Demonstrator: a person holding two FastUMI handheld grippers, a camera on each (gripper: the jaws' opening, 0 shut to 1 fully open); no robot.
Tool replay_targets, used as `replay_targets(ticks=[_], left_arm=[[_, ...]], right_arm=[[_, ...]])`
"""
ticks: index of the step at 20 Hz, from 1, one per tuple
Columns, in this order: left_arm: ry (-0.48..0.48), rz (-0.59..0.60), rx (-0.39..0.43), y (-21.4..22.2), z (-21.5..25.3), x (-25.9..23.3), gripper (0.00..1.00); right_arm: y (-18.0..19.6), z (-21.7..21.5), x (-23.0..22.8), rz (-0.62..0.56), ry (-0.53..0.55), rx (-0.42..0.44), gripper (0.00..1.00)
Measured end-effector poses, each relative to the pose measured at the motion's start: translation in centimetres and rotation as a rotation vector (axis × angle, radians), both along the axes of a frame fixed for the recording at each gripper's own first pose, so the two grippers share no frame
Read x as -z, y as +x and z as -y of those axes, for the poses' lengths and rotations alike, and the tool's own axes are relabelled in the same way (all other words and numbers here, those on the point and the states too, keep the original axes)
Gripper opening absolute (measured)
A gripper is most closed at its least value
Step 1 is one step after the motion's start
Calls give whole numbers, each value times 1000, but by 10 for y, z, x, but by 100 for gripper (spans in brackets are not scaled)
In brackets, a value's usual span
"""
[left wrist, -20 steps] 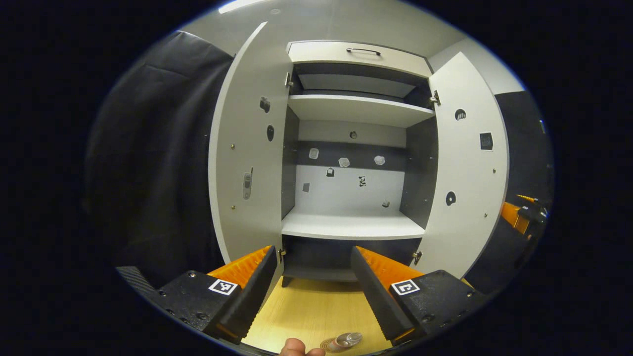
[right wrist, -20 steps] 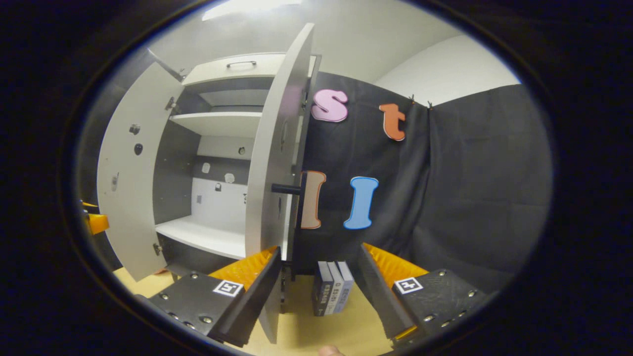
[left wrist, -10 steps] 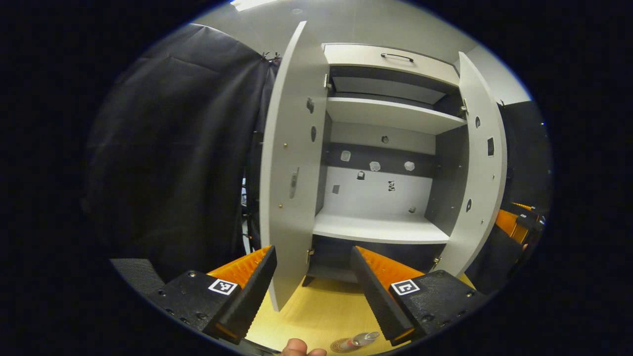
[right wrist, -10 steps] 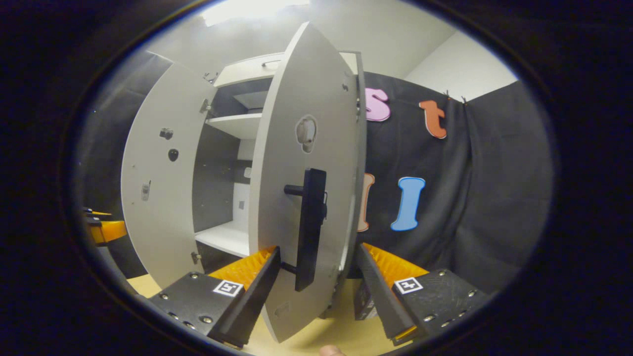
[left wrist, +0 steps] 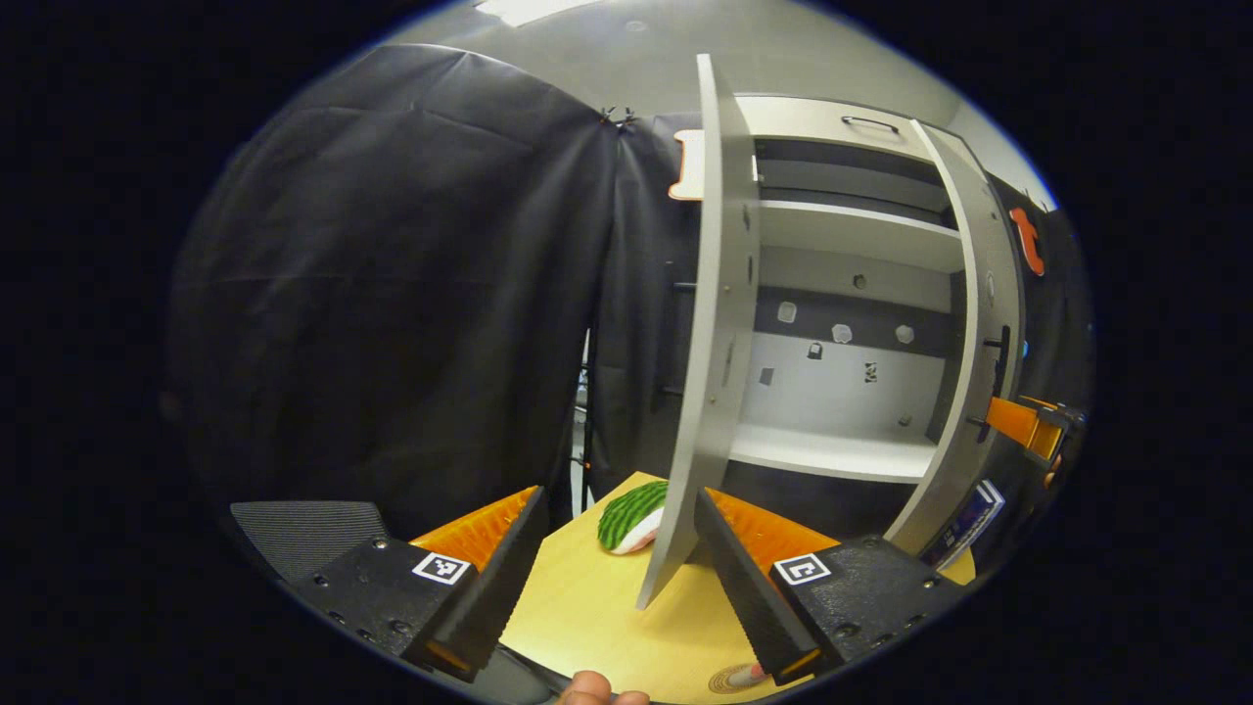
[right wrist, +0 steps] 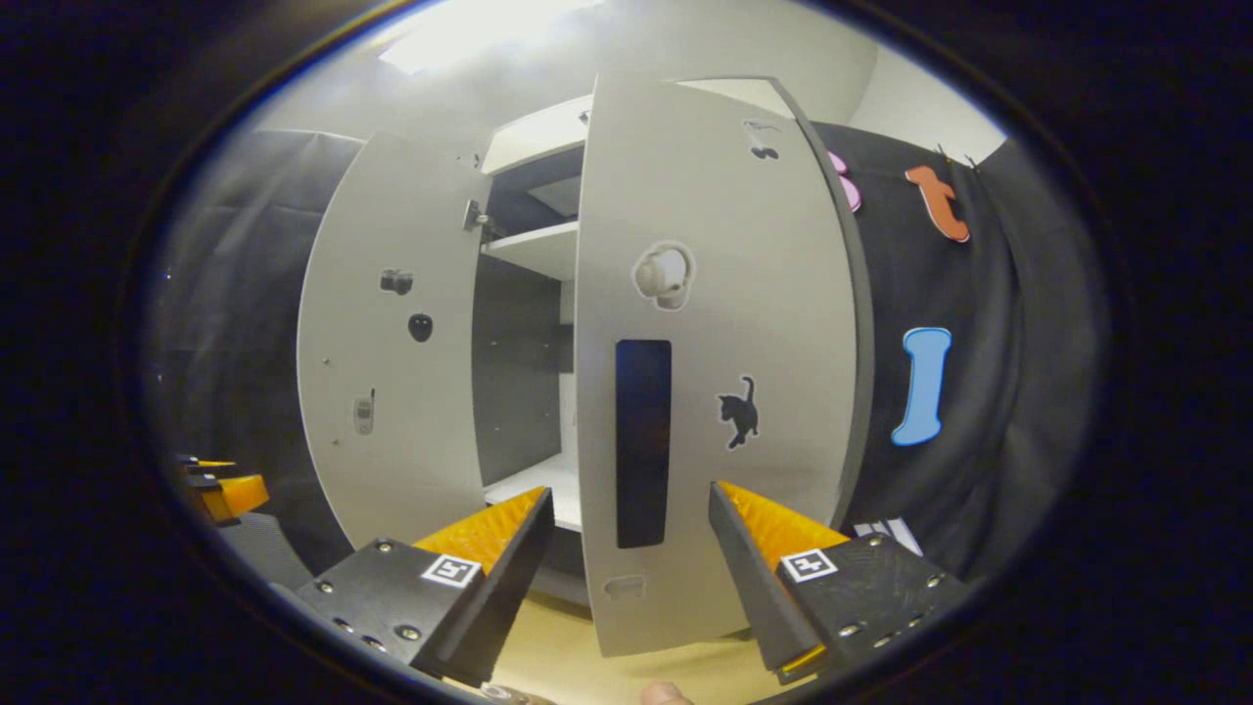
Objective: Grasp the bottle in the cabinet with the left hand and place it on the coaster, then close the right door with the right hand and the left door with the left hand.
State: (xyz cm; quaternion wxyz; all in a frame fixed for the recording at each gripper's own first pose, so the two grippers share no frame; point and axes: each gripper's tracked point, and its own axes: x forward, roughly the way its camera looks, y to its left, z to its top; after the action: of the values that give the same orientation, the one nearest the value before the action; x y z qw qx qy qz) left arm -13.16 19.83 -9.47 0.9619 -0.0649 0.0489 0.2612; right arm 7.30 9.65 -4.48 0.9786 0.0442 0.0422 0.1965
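Right gripper view: we face the right door (right wrist: 724, 392), partly swung in, its black handle (right wrist: 643, 441) dead ahead between our wide, empty fingers (right wrist: 509, 548), apparently squared up for a push. Left door (left wrist: 710, 372) stands edge-on just beyond the left gripper (left wrist: 617, 558), spread wide, holding nothing. Bottle (left wrist: 752, 674) rests on coaster (left wrist: 726, 679), below the right finger.

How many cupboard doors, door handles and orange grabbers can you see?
Cupboard doors: 2, the left door and the right door
Black door handles: 1, the handle on the right door
Orange grabbers: 2, the left gripper and the right gripper
Total: 5
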Motion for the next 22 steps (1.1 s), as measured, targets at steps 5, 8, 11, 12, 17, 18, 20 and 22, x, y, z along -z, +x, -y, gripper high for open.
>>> replay_targets(ticks=[5, 8, 11, 12, 17, 18, 20, 22], left_arm=[[-28, 12, -39, 1, -25, 3, 97], [-48, 24, -21, 13, -33, 3, 94], [-66, 28, 18, 22, -35, 5, 97], [-69, 27, 32, 23, -35, 6, 94], [-73, 7, 105, 55, -43, 12, 94], [-72, 0, 116, 60, -46, 14, 97], [-72, -9, 136, 70, -50, 16, 97], [-64, -9, 157, 80, -53, 17, 97]], right_arm=[[-4, 4, -1, 10, -18, 19, 96], [-3, 7, -2, 17, -39, 57, 96], [-2, 8, -3, 9, -52, 98, 96], [-2, 8, -4, 7, -55, 112, 96], [-5, 6, -20, 8, -59, 164, 96], [-6, 4, -22, 5, -60, 170, 96], [-6, 3, -14, 1, -61, 185, 96], [-8, 2, -13, -4, -58, 201, 96]])
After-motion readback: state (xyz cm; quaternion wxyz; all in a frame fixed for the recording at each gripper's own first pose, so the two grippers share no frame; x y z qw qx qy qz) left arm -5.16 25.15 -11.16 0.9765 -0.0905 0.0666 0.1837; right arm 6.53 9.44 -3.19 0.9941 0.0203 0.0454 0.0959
